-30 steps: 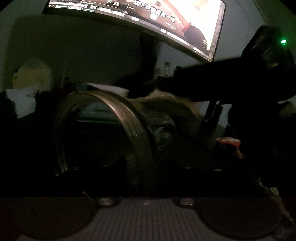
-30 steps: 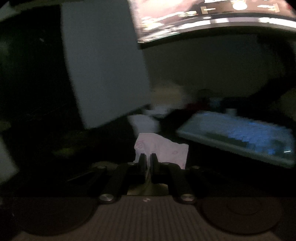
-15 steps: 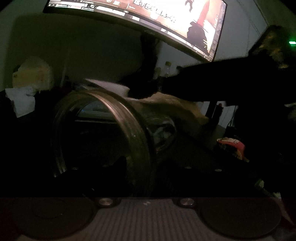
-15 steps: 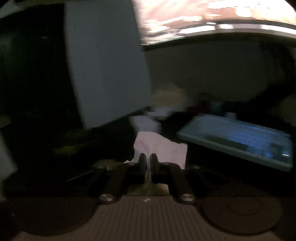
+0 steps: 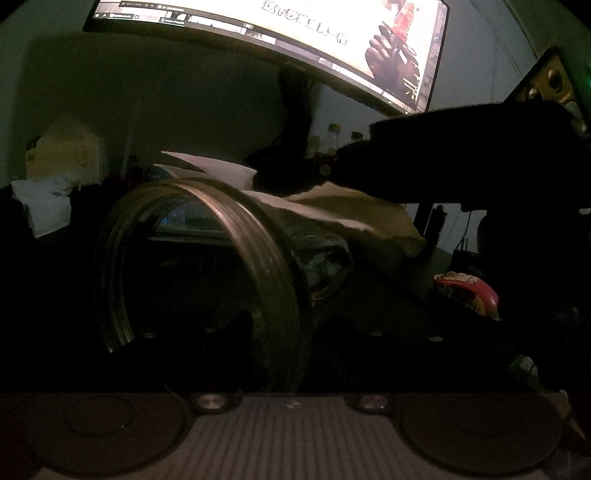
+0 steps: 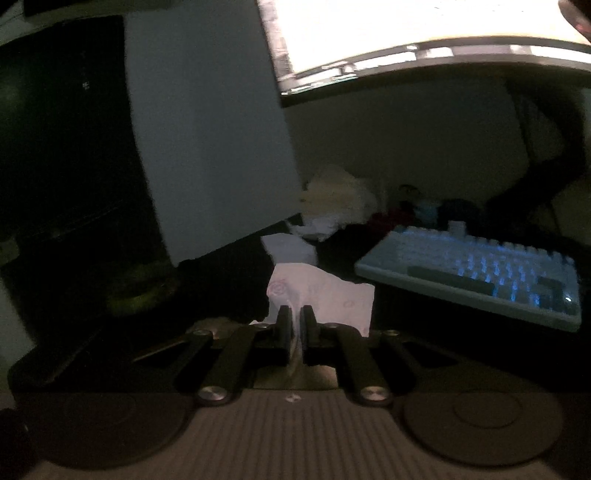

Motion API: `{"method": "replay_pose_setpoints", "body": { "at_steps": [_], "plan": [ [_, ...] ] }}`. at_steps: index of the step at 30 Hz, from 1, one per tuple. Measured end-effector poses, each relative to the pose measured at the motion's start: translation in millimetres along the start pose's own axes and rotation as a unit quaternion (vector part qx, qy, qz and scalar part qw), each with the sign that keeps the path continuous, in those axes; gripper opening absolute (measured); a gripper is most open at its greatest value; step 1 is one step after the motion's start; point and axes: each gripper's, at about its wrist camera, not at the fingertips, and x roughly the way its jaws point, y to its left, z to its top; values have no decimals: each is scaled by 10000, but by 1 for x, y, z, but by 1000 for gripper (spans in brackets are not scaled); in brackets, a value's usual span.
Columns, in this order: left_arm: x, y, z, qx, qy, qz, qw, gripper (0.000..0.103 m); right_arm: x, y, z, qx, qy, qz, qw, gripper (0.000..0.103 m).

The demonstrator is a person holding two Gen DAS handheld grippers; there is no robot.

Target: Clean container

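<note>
The fingers (image 6: 283,325) of the right gripper (image 6: 294,325) pinch a tissue (image 6: 325,299), the left gripper (image 5: 280,343) clasps the tipped glass jar (image 5: 221,258) above the dark desk (image 5: 388,295), so push the wad deep, turning slowly against the wall.

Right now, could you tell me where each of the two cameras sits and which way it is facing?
Left wrist: on the left gripper, looking along the glass jar lying sideways in front of it, toward the monitor; its own fingers are lost in the dark; the right gripper reaches in.
Right wrist: on the right gripper, shut on a tissue, facing a lit keyboard.
Shared: the monitor, the tissue.
</note>
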Motion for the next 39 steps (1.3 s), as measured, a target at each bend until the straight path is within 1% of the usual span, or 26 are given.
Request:
{"method": "replay_pose_setpoints", "body": {
  "at_steps": [17, 18, 23, 39],
  "plan": [
    [-1, -4, -2, 49, -29, 38, 10000, 45, -2, -4, -1, 16, -40, -36, 10000, 7],
    [-1, -4, -2, 51, -29, 40, 10000, 45, 0, 1, -2, 57, -52, -102, 9999, 7],
    [-2, -3, -2, 32, -27, 25, 10000, 45, 1, 4, -2, 137, -65, -163, 9998, 7],
    [-2, -3, -2, 68, -31, 42, 10000, 45, 1, 1, -1, 111, -70, -122, 9998, 7]
  ]
}}
